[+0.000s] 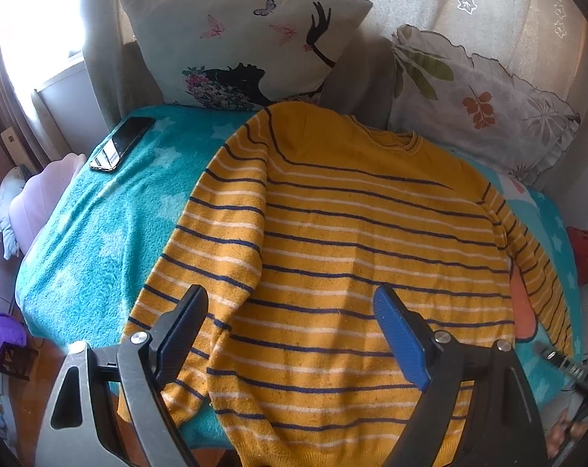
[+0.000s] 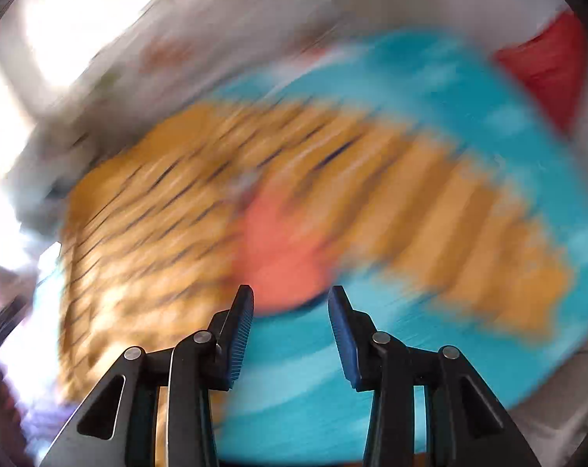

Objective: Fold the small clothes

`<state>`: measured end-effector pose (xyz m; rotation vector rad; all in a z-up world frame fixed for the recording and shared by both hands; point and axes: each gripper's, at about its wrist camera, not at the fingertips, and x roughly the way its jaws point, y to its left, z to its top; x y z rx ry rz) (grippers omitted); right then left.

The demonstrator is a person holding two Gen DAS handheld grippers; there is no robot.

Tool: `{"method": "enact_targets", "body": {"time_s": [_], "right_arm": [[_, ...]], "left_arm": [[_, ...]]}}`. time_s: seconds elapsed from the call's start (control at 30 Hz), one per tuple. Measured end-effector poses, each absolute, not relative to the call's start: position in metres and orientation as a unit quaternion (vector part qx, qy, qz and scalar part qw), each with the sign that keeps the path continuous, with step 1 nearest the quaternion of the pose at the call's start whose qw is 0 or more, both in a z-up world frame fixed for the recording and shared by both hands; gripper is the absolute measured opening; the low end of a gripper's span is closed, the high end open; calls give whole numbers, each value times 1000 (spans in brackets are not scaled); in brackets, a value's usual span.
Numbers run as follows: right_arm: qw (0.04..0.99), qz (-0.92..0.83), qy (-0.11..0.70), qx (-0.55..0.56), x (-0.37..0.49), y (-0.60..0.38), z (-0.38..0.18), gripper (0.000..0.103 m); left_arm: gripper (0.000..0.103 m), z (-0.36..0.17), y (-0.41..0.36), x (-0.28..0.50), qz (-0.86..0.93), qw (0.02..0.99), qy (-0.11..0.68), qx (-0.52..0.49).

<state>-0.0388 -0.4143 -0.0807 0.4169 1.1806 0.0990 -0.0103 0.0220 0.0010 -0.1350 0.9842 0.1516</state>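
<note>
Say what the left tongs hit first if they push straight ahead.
Most likely the sweater: the open left tongs point across its striped front, nothing between. Beyond it sit the pillows. Depth is unclear.

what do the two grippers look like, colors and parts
Both match: the left gripper and right gripper have black angular linkage arms with round silver pivot bolts and triangular cutouts. Each carries ribbed fingertip pads, one black, one bright blue. No cables or sleeves visible.
</note>
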Motion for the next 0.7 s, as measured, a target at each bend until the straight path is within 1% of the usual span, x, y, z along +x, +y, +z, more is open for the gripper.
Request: {"method": "enact_targets", "body": {"time_s": [0.13,0.17,0.23,0.3,0.33,0.4,0.43,0.47,0.5,0.53,0.57,0.6,0.63,0.7], "right_arm": [[774,105,596,187,-53,-337,-109,43],[768,115,599,194,-55,-333,-115,34],[766,119,603,190,-59,-315,-107,10],[769,96,609,170,-61,-314,-101,10],[770,88,608,173,-62,-322,-102,10],[769,75,606,188,-74,-338,-101,19],[773,71,601,190,-78,-344,-98,25],[780,62,592,192,-84,-354,-88,29],[787,54,586,188,-86,-354,-73,29],[794,43,578,185,-95,-364,-70,32],[801,38,570,178,-97,-365,-62,37],[809,35,561,171,-97,-361,-52,41],[817,37,552,163,-102,-354,-54,44],[827,43,542,140,-94,-349,-56,44]], "left_arm": [[86,-3,16,-16,68,873,479,-61],[86,-4,14,-17,68,873,480,-59],[86,-8,11,-20,67,870,485,-56],[86,-11,9,-23,60,869,488,-58],[86,-12,7,-24,58,869,489,-58],[86,-13,5,-26,57,869,488,-58],[86,-14,4,-28,57,869,488,-59],[86,-15,3,-30,57,869,488,-61],[86,-15,3,-30,56,869,488,-62],[86,-15,2,-32,58,869,487,-63],[86,-15,3,-32,59,869,487,-63],[86,-15,3,-33,60,869,487,-62],[86,-15,1,-34,61,869,487,-61],[86,-13,1,-38,65,870,485,-54]]}}
